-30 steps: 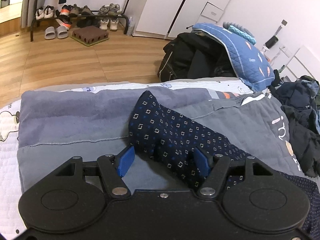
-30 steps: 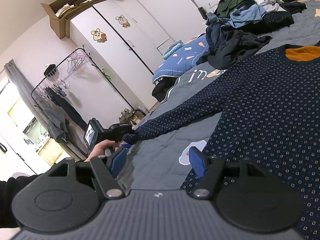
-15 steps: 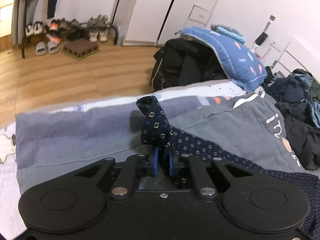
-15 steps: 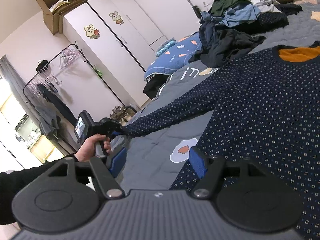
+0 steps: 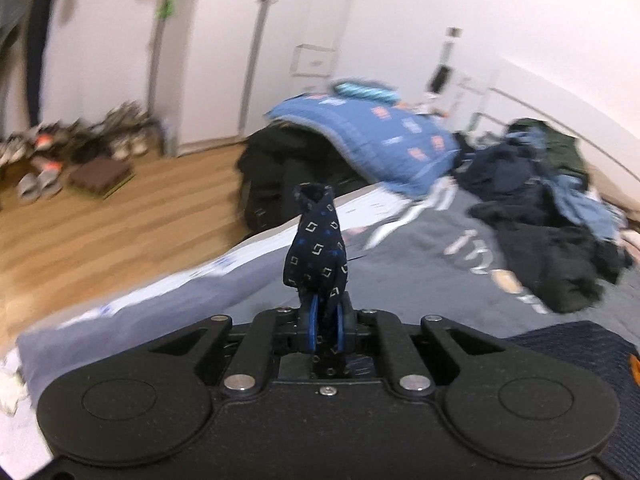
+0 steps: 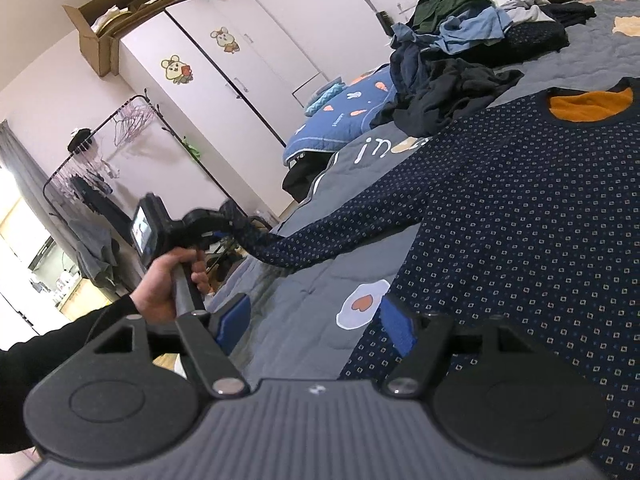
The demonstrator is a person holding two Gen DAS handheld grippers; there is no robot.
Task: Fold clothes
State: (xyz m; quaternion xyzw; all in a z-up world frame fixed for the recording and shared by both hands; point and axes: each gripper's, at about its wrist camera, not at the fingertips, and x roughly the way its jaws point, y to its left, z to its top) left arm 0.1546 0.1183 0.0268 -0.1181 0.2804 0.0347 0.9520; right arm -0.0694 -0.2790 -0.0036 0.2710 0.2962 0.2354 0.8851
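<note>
Clearly the left gripper (image 5: 325, 322) has its fingers clamped on the sweater's (image 6: 520, 216) cuff (image 5: 316, 236), lifting the sleeve off the bed (image 6: 304, 304), likely to fold it across the flat body. Right gripper (image 6: 316, 318) hovers, fingers apart.

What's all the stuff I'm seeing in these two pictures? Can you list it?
Patterned top: one, navy, flat on bed; sleeve lifted.
Bed cover: one, grey.
Clothes pile: one, dark and blue, far side of bed.
Blue quilt: one, at bed end.
Wardrobe: one, white, by wall.
Shoes: several, on floor.
Left tongs: shut on sleeve.
Right tongs: open, over bed.
Hand: one, holding left tongs.
</note>
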